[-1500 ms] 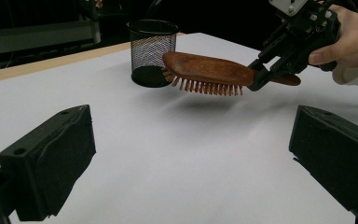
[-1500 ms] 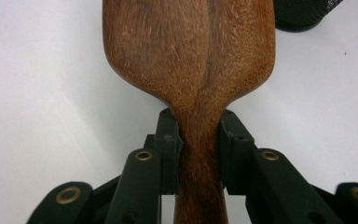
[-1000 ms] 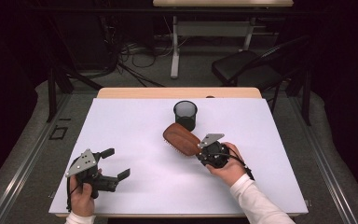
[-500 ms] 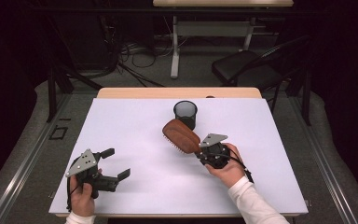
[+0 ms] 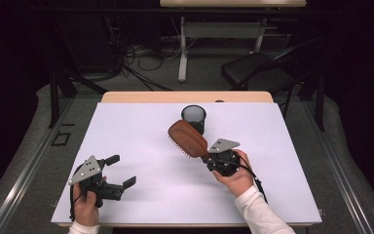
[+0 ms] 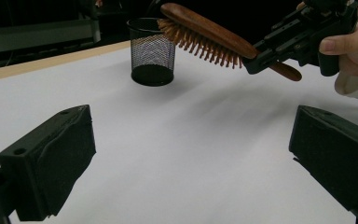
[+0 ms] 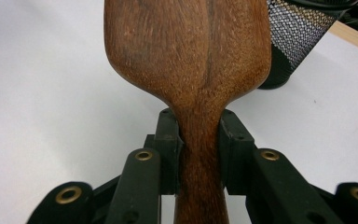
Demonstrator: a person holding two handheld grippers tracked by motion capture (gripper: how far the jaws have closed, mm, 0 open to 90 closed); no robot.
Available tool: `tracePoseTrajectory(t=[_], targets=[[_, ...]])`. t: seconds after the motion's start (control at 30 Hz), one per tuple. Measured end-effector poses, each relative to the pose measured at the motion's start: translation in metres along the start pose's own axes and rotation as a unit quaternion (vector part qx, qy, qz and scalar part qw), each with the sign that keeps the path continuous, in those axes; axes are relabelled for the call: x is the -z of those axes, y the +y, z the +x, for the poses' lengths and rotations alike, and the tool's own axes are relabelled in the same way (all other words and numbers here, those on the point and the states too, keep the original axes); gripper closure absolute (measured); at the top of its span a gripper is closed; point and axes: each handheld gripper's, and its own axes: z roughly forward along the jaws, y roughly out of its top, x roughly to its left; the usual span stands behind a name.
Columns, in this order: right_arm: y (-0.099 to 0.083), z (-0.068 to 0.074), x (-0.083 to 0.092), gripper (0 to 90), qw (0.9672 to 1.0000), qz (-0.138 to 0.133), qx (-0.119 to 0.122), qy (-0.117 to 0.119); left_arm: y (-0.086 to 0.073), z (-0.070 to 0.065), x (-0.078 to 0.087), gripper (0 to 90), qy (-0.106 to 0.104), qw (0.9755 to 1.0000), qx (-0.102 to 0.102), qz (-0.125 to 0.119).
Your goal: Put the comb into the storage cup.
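Taking the mesh cup (image 5: pixel 194 118) as the landmark, the left gripper (image 5: pixel 119 171) is resting low on the worktop (image 5: pixel 141 126), well to the near-left of the cup, its jaws standing wide with nothing between them. The hairbrush (image 5: pixel 188 138) is being held in the air just in front of the cup, head toward it and tilted upward, bristles facing down and clear of the worktop; the left gripper view is showing the bristle tips close beside the cup's rim. The right gripper (image 5: pixel 209 158) is sitting to the near-right of the cup, its jaws clamping the wooden handle at the neck, one pad on each side, as the right gripper view is confirming. Judged step: carrying the brush toward the cup for placement. To do it well, the holder should be raising the head above the rim before moving forward, since the cup looks light and a knock from the bristles could tip it; the brush probably needs turning toward upright so that one end enters the mouth squarely, and the grip should be loosening only once the brush is seated. Count: one hairbrush, one mesh cup, two grippers, one worktop.
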Motion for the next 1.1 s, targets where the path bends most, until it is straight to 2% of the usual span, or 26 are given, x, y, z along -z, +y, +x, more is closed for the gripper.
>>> tracePoseTrajectory(t=[0.63,1.1], targets=[[0.008,0.003,0.006,72.4,0.9986,-0.049,-0.018,-0.009,0.0,0.0,0.0,0.4,0.001,1.0,0.001,0.001],[0.008,0.009,0.013,72.4,0.9955,-0.091,-0.022,-0.018,0.0,0.0,-0.002,0.3,-0.001,1.0,0.007,0.001]])
